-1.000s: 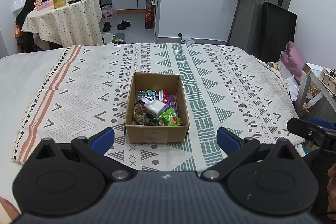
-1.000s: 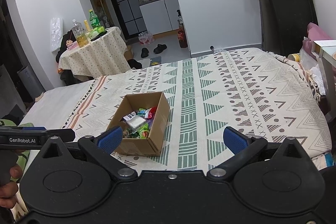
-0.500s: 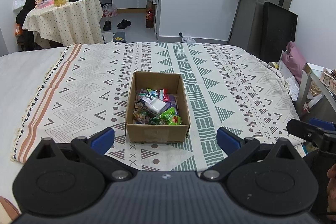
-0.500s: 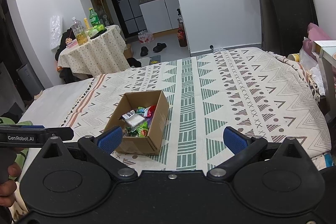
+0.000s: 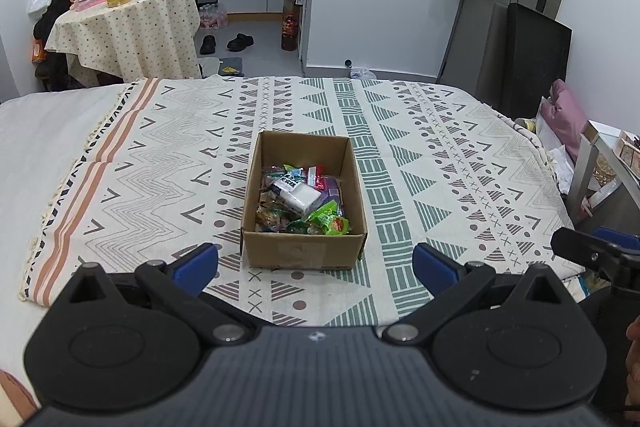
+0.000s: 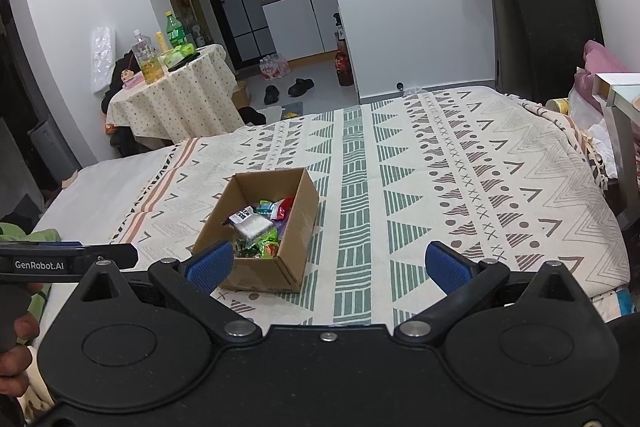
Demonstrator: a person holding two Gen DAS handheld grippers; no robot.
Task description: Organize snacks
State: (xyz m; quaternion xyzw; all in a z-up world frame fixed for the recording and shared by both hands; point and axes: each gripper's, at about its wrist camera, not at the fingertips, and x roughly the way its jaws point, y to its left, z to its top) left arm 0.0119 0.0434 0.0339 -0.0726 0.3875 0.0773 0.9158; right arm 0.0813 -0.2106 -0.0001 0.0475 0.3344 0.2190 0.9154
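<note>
An open cardboard box (image 5: 301, 251) sits on a patterned blanket in the middle of the bed; in the right wrist view the box (image 6: 296, 223) lies left of centre. It holds several wrapped snacks (image 5: 304, 201), among them a white packet (image 5: 296, 193) and green wrappers (image 5: 330, 221); the snacks (image 6: 258, 227) also show from the right. My left gripper (image 5: 316, 267) is open, just short of the box's near wall, nothing between its blue pads. My right gripper (image 6: 328, 263) is open too, near the box's near right corner, empty.
The patterned blanket (image 5: 420, 155) covers the bed, with plain white sheet (image 5: 36, 147) to the left. A round table (image 5: 128, 23) with bottles stands beyond the bed's far left. A black chair (image 6: 552, 35) and a pink cushion (image 5: 560, 115) stand at the right.
Both views have drifted slightly; the box sits a little farther up in the left wrist view. Both grippers stay open and empty.
</note>
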